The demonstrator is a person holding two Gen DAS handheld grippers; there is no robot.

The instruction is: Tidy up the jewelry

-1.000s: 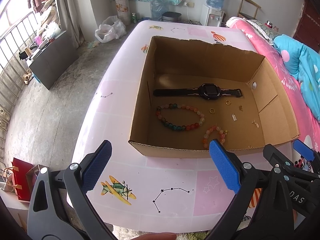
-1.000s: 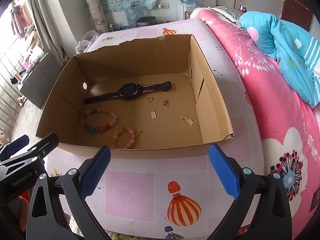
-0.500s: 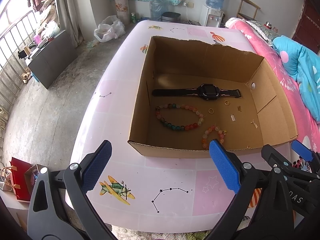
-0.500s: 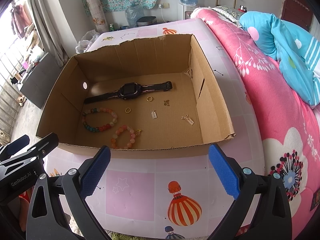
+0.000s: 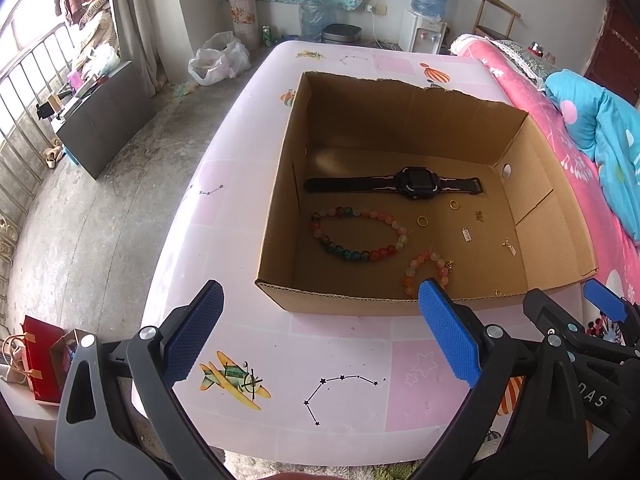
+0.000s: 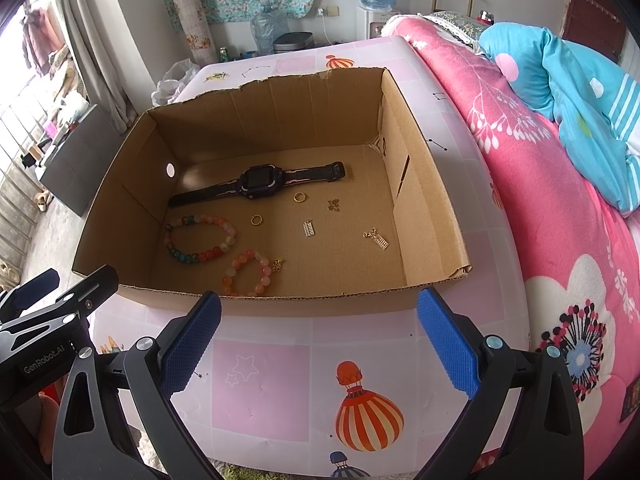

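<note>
An open cardboard box (image 5: 276, 216) (image 6: 432, 216) sits on the pink table. Inside lie a black watch (image 5: 416, 184) (image 6: 260, 182), a large multicoloured bead bracelet (image 5: 356, 236) (image 6: 200, 238), a small pink-orange bead bracelet (image 5: 426, 268) (image 6: 248, 274), two gold rings (image 5: 423, 221) (image 6: 257, 220) and several small charms (image 6: 309, 229). My left gripper (image 5: 320, 336) hangs open above the table in front of the box's near wall. My right gripper (image 6: 320, 340) is open too, just to the right of it, empty, in front of that same wall.
The table (image 5: 224, 208) is covered in a pink cloth with printed planes and balloons. A bed with pink and blue bedding (image 6: 560, 140) runs along the right. The floor at the left holds a dark cabinet (image 5: 100, 120), a white plastic bag (image 5: 216, 60) and a red bag (image 5: 36, 352).
Both grippers stay open. The left wrist view has drifted slightly back and left from the box; the right wrist view is almost unchanged.
</note>
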